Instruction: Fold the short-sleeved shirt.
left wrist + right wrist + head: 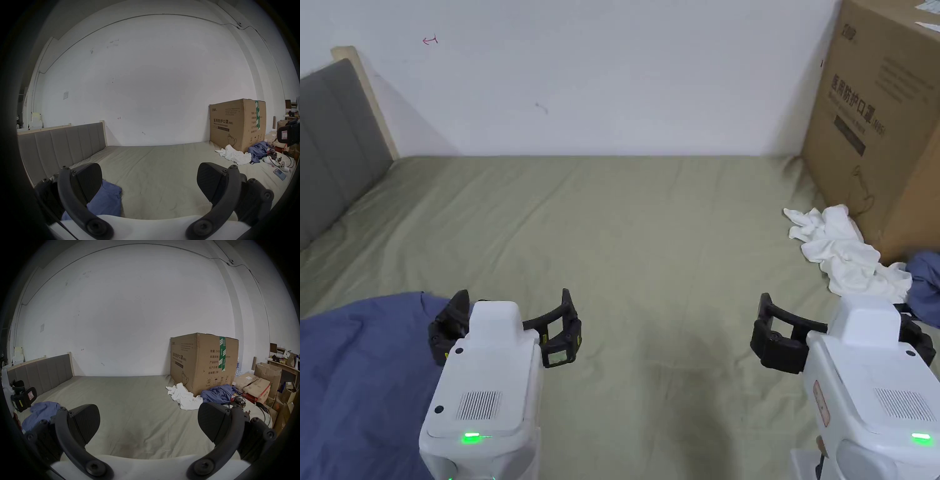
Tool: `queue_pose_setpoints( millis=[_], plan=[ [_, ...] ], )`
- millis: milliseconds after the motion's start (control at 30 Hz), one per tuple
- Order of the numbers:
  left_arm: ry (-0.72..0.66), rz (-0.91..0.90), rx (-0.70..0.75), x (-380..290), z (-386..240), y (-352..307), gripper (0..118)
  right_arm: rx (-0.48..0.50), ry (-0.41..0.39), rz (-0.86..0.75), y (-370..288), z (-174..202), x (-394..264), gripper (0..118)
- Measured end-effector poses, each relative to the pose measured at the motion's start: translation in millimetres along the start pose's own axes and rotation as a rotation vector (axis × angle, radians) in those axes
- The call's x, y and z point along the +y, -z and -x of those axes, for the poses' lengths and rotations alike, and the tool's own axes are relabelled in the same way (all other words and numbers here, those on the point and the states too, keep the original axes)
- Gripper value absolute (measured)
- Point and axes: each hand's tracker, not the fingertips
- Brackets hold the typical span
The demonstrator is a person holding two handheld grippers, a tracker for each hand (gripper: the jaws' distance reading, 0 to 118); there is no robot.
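The sheet [650, 250] ahead of both grippers is plain olive-green. Left of the left gripper [506, 325], white with black jaws, lies a plain blue shirt [356, 375]. Just ahead of the right gripper [837, 334], also white and black, sits a white cloth [844, 250]; beyond it a brown box [875, 125] with dark print and green tape. The headboard [331, 144] is grey.
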Motion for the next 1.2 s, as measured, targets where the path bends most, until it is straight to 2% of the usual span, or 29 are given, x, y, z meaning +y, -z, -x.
queue_pose_setpoints(
  millis=[200, 300, 333, 400, 433, 467, 500, 533, 567, 733, 767, 967, 1200],
  plan=[
    [0.001, -0.003, -0.002, 0, 1, 0, 118, 0.001, -0.004, 0.0, -6, 6, 10, 117],
    [-0.005, -0.003, -0.006, 1, 2, 0, 112, 0.006, -0.004, 0.0, -9, 9, 14, 116],
    [-0.019, 0.002, -0.023, 1, 4, 0, 105, 0.01, -0.005, 0.0, -10, 10, 15, 115],
    [-0.034, 0.009, -0.042, 4, 5, -1, 72, 0.009, -0.013, 0.001, -13, 14, 18, 106],
    [-0.036, 0.015, -0.046, 4, 5, -1, 50, 0.018, -0.019, -0.001, -10, 10, 17, 95],
    [-0.038, 0.025, -0.049, 4, 5, 0, 22, 0.025, -0.025, -0.006, -11, 10, 18, 65],
    [-0.038, 0.038, -0.053, 4, 5, 1, 9, 0.026, -0.03, -0.011, -12, 12, 19, 35],
    [-0.036, 0.053, -0.059, 4, 4, 3, 4, 0.021, -0.039, -0.017, -13, 15, 19, 7],
    [-0.036, 0.054, -0.062, 4, 4, 3, 0, 0.018, -0.043, -0.022, -11, 13, 19, 0],
    [-0.05, 0.08, -0.046, 3, 6, 6, 0, 0.018, -0.041, -0.03, -9, 7, 19, 0],
    [-0.079, 0.077, -0.084, 2, 9, 5, 0, 0.018, -0.045, -0.03, -10, 7, 19, 0],
    [-0.05, 0.063, -0.067, 3, 13, 1, 0, 0.032, -0.046, -0.03, -7, 7, 21, 0],
    [-0.063, 0.051, 0.015, 6, 49, -12, 0, 0.114, -0.055, -0.037, 6, 39, 27, 0]
  ],
)
